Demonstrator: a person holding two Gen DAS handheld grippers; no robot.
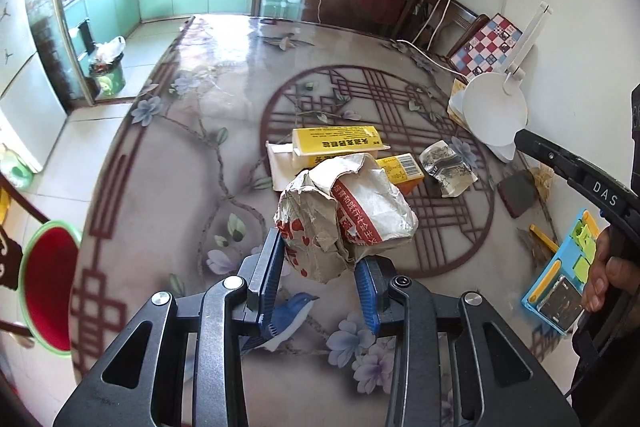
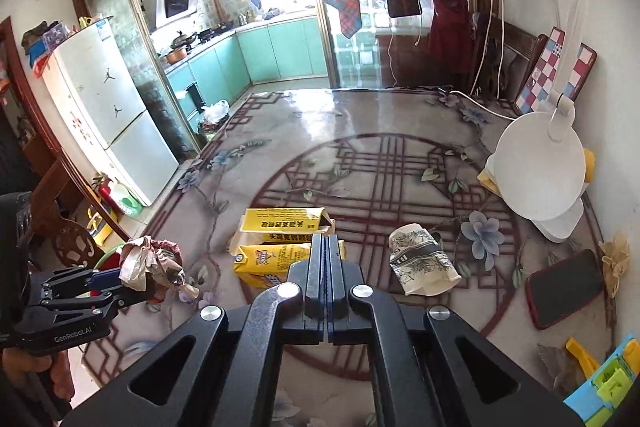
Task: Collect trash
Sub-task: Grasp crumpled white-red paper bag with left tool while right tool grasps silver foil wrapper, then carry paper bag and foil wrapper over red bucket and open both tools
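Crumpled wrapper (image 1: 344, 215) pinched between left fingers (image 1: 276, 267), lifted clear of the surface (image 1: 168, 155). Right fingers (image 2: 320, 267) pressed together, empty. Beyond the fingertips, still to collect: yellow cartons (image 1: 336, 143), paper cup (image 2: 424, 263). Red bin (image 1: 50, 287) left of fingers.

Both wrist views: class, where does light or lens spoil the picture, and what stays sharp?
Left wrist view: the kitchen window blows out white, glare streaks the far table, the room's edges bow, while the crumpled wrapper in the left gripper is sharp. Right wrist view: the same window glare and a sheen on the table, bent door frames, and a crisp right gripper, jaws shut.
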